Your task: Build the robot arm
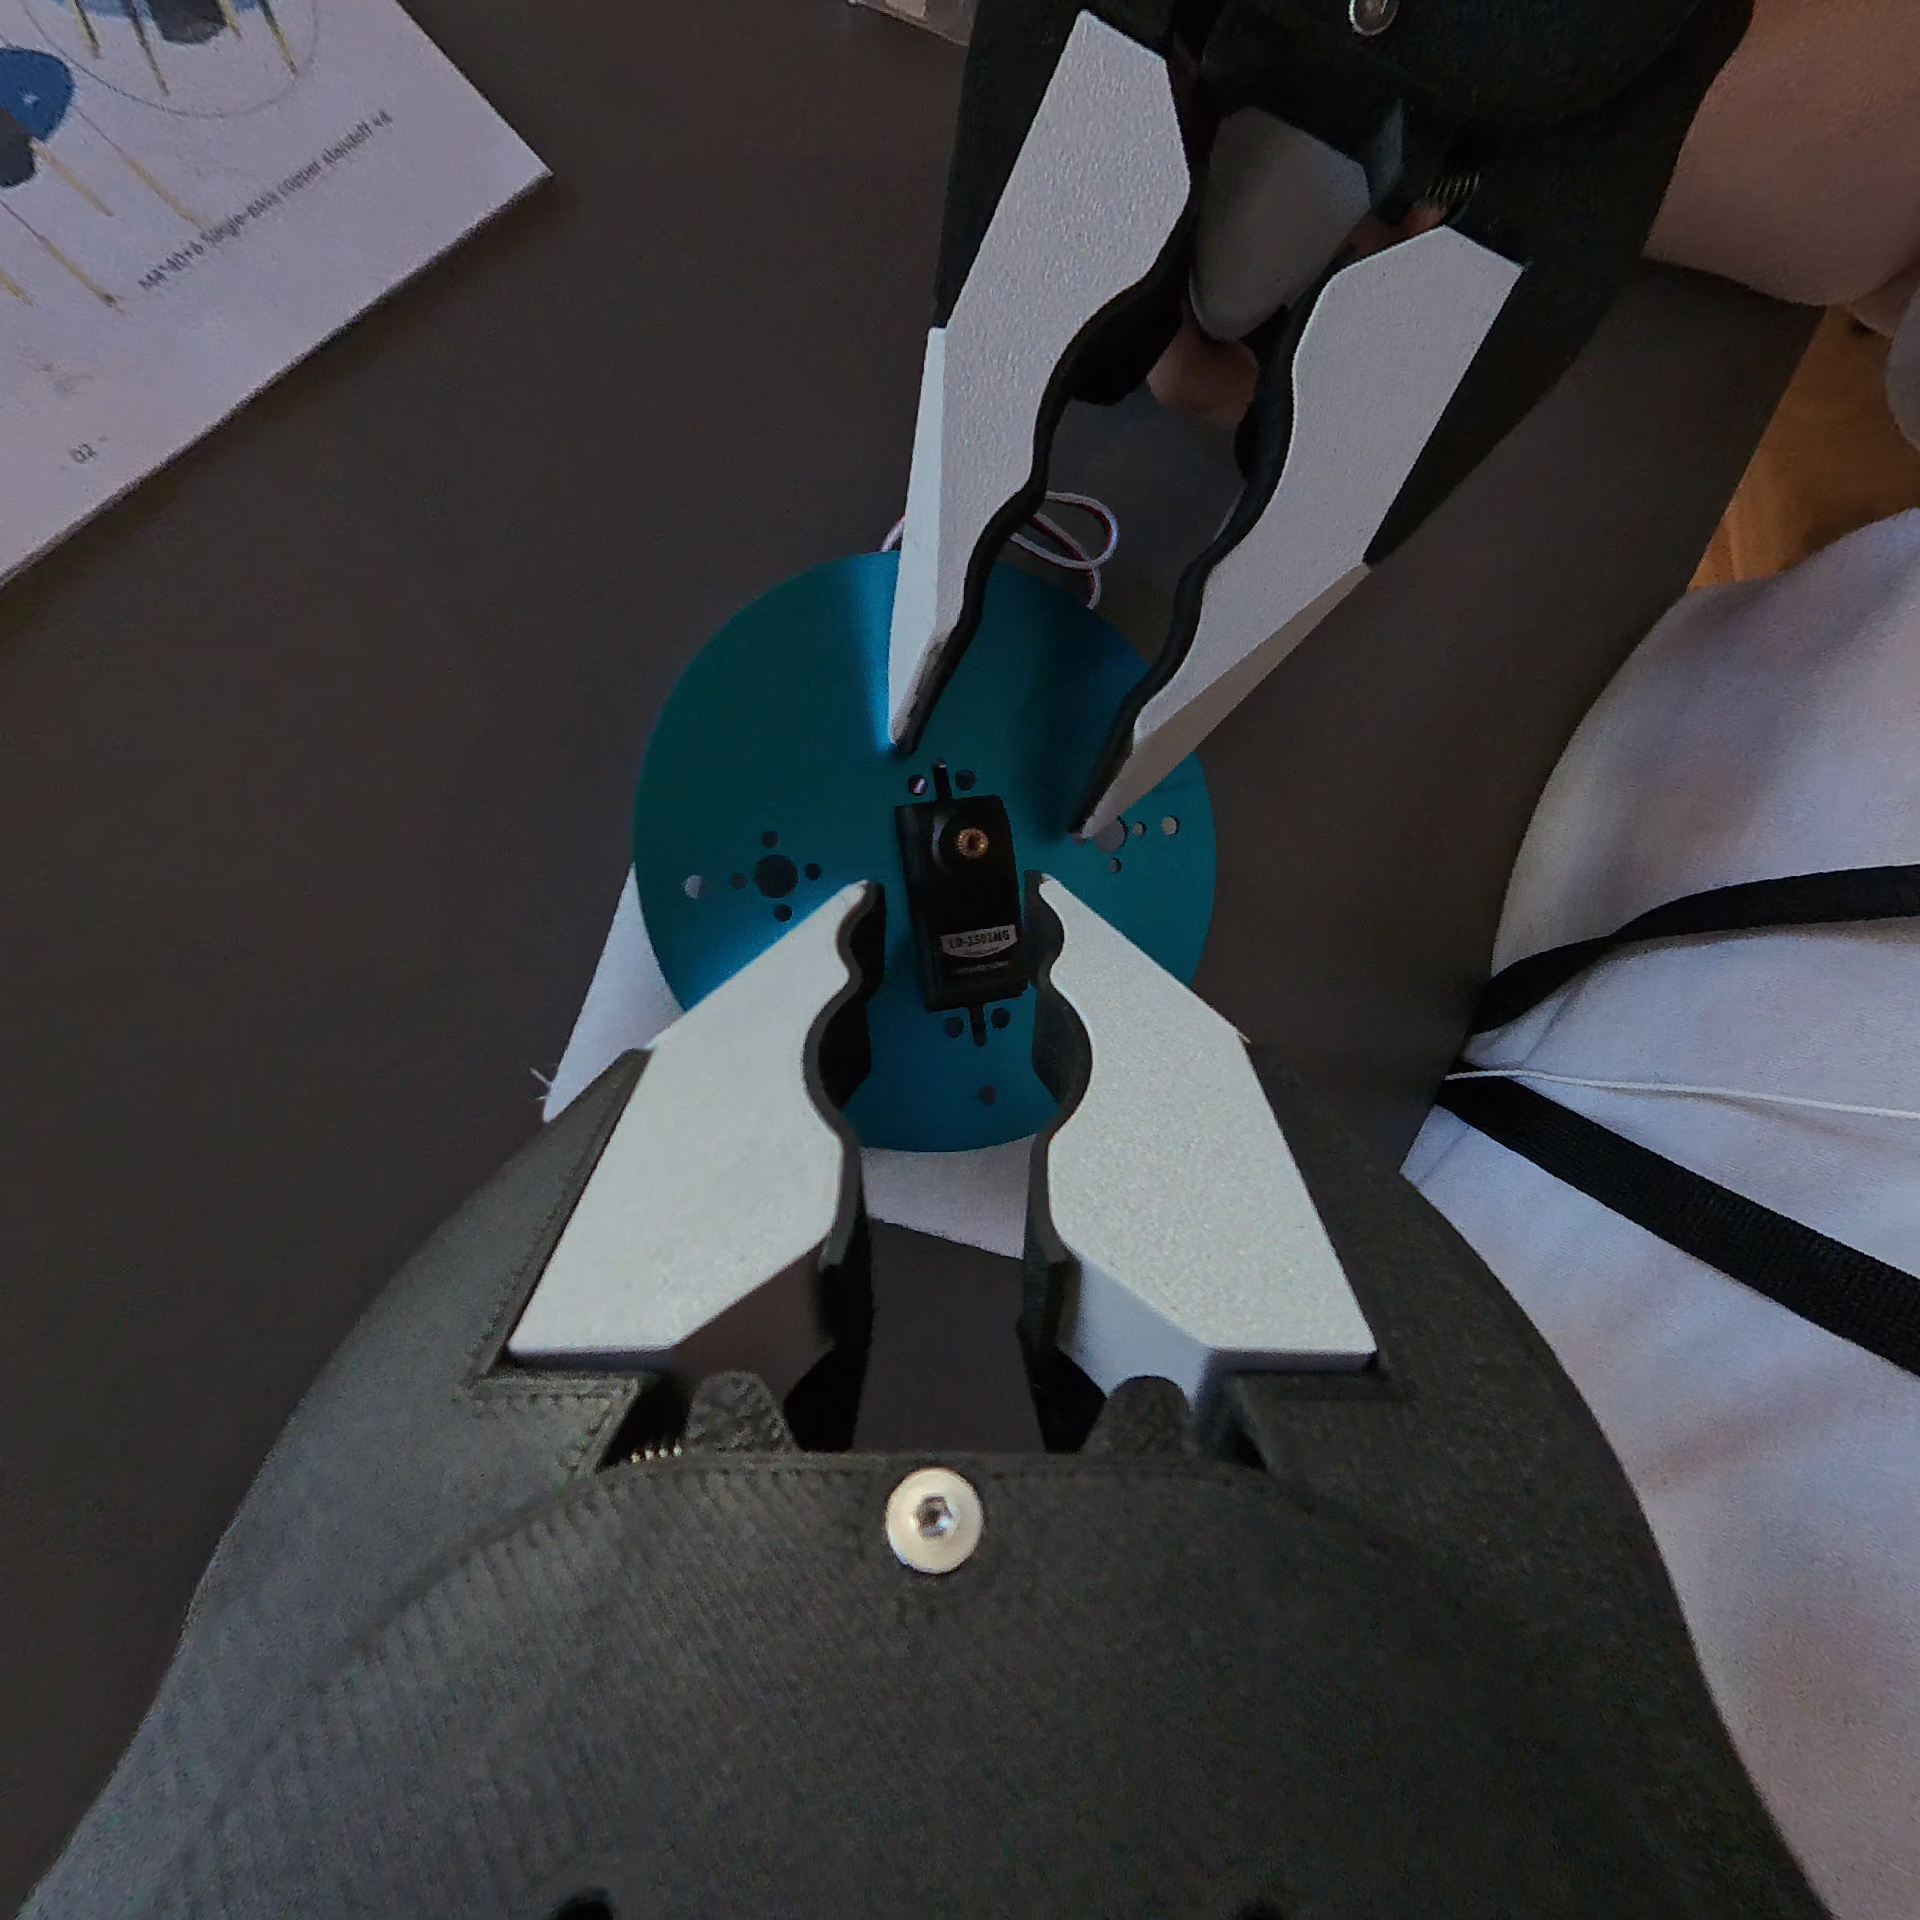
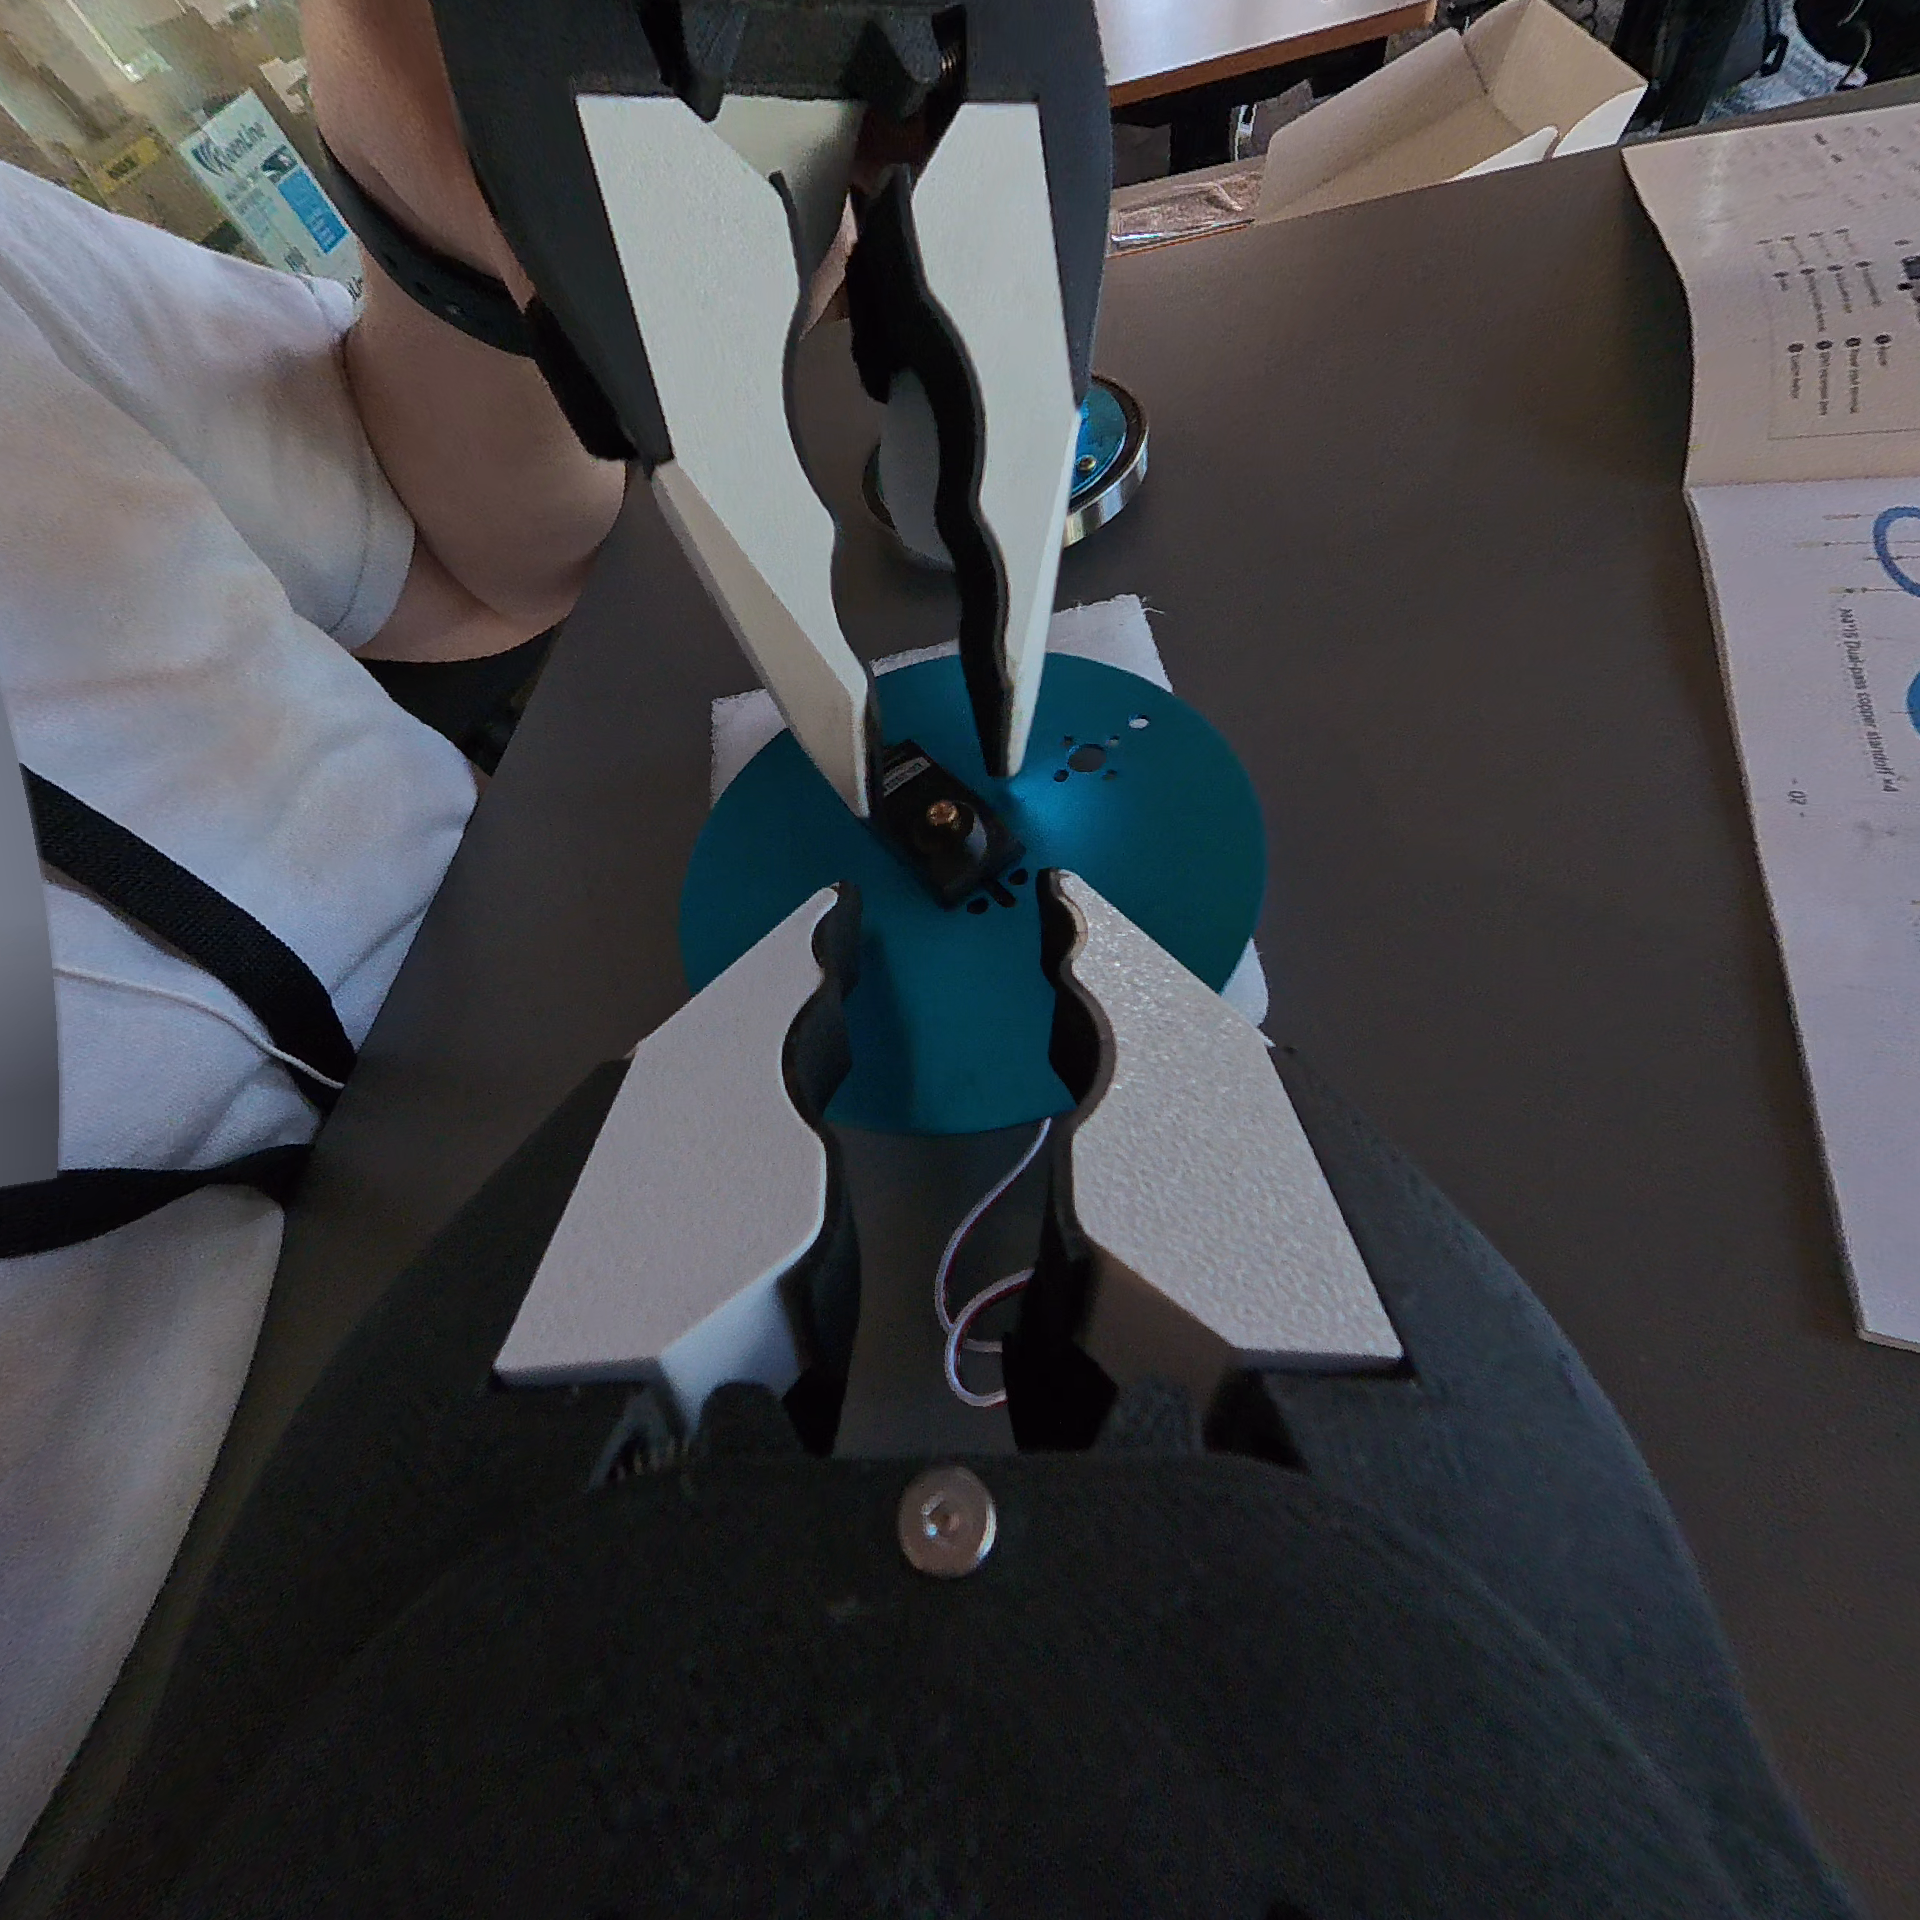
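While both your tools hang over the middle of each frame, the flat round teal metal disc [image 1: 769, 769] lies there on a white cloth pad [image 1: 613, 997] on the dark grey table [image 1: 416, 727]. A small black boxy servo motor [image 1: 966, 914] with a brass hub sits in the slot at the disc's centre, and its thin red and white wires [image 2: 987, 1247] trail off the disc's edge. Your left gripper [image 1: 951, 883] has its fingers spread a little, one on each side of the motor, holding nothing. Your right gripper [image 2: 945, 883] is also spread apart and empty, just above the disc near the motor. The disc looks thin, stiff and smooth, so it may slip; its rim seems the best place to grab. The motor looks light and hard, and its flat sides look good to pinch. The wires look soft and easy to snag. A white paper booklet [image 1: 208, 239] lies in the upper left of the left view.
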Demonstrator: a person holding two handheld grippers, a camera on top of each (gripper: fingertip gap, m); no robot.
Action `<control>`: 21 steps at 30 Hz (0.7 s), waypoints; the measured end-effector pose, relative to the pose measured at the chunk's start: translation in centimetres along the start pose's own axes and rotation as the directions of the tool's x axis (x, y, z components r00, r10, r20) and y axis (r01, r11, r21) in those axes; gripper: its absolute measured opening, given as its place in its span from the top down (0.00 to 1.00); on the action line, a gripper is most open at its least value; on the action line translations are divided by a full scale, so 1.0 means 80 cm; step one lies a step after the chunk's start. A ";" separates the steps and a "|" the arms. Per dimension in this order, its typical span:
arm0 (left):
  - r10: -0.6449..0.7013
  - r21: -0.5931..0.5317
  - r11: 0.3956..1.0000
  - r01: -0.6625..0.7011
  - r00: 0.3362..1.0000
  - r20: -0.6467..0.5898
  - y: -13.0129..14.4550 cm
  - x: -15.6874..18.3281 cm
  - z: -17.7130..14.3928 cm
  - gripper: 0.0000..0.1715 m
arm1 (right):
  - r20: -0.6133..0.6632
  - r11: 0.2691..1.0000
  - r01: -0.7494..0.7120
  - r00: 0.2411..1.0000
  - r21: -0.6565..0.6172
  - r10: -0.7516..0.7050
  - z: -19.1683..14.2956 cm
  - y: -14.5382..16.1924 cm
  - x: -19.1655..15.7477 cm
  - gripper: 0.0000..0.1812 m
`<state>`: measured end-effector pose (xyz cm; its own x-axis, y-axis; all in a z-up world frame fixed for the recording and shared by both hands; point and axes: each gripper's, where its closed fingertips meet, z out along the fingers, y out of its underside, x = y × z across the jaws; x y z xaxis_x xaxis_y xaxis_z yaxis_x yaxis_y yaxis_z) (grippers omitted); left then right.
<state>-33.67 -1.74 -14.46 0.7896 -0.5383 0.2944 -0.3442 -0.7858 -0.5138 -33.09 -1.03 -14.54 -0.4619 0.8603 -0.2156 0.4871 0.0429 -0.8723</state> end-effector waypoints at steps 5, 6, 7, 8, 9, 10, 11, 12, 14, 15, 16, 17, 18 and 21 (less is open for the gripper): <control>-0.020 0.051 0.999 0.020 1.000 0.010 -0.004 -0.004 -0.014 0.82 | 0.000 1.000 -0.001 1.000 0.001 0.001 0.000 0.000 0.000 0.81; -0.026 0.067 0.997 0.025 1.000 0.007 -0.005 -0.004 -0.019 0.82 | 0.000 1.000 0.002 1.000 0.001 -0.002 0.000 0.000 0.000 0.81; -0.032 0.088 0.996 0.032 0.999 0.008 -0.007 -0.005 -0.025 0.82 | -0.001 1.000 0.004 1.000 0.000 -0.004 0.000 0.000 0.000 0.81; -0.039 0.110 0.993 0.037 0.999 0.016 -0.008 -0.007 -0.031 0.82 | -0.001 1.000 0.007 1.000 0.000 -0.007 0.000 0.000 0.000 0.81; -0.046 0.136 0.990 0.042 0.999 0.026 -0.010 -0.010 -0.038 0.82 | 0.000 1.000 0.010 1.000 -0.001 -0.010 0.000 0.000 0.000 0.81; -0.054 0.162 0.986 0.048 0.998 0.032 -0.012 -0.012 -0.045 0.82 | 0.003 1.000 0.013 1.000 -0.001 -0.013 0.001 0.000 -0.001 0.81; -0.062 0.184 0.981 0.055 0.997 0.034 -0.013 -0.014 -0.050 0.82 | 0.004 1.000 0.015 1.000 -0.001 -0.015 0.001 -0.001 -0.001 0.81; -0.072 0.203 0.977 0.063 0.997 0.034 -0.013 -0.016 -0.055 0.83 | 0.006 1.000 0.018 1.000 -0.001 -0.018 0.001 -0.001 -0.002 0.81; -0.091 0.229 0.970 0.082 0.995 0.031 -0.012 -0.021 -0.061 0.83 | 0.001 1.000 0.028 1.000 -0.004 -0.028 0.001 -0.001 -0.002 0.81; -0.101 0.237 0.967 0.092 0.994 0.026 -0.011 -0.022 -0.062 0.83 | -0.001 0.999 0.033 0.999 -0.003 -0.033 0.001 -0.001 -0.002 0.81; -0.111 0.241 0.965 0.103 0.994 0.019 -0.010 -0.024 -0.062 0.83 | -0.002 0.999 0.037 0.999 0.000 -0.037 0.001 -0.002 -0.003 0.82; -0.117 0.244 0.964 0.110 0.993 0.013 -0.009 -0.024 -0.062 0.83 | -0.001 0.999 0.040 0.999 0.003 -0.040 0.000 -0.003 -0.003 0.82; -0.119 0.244 0.963 0.113 0.993 0.011 -0.008 -0.025 -0.062 0.83 | 0.001 0.999 0.043 0.999 0.007 -0.043 0.000 -0.004 -0.004 0.82; -0.124 0.244 0.963 0.118 0.992 0.010 -0.006 -0.027 -0.060 0.83 | -0.002 0.999 0.046 0.999 0.017 -0.046 -0.001 -0.007 -0.004 0.82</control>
<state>-37.64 -1.67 -10.99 0.8312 -0.4335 0.3482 -0.1142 -0.7460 -0.6561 -33.18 -1.31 -13.95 -0.4823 0.8585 -0.1745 0.4530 0.0740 -0.8884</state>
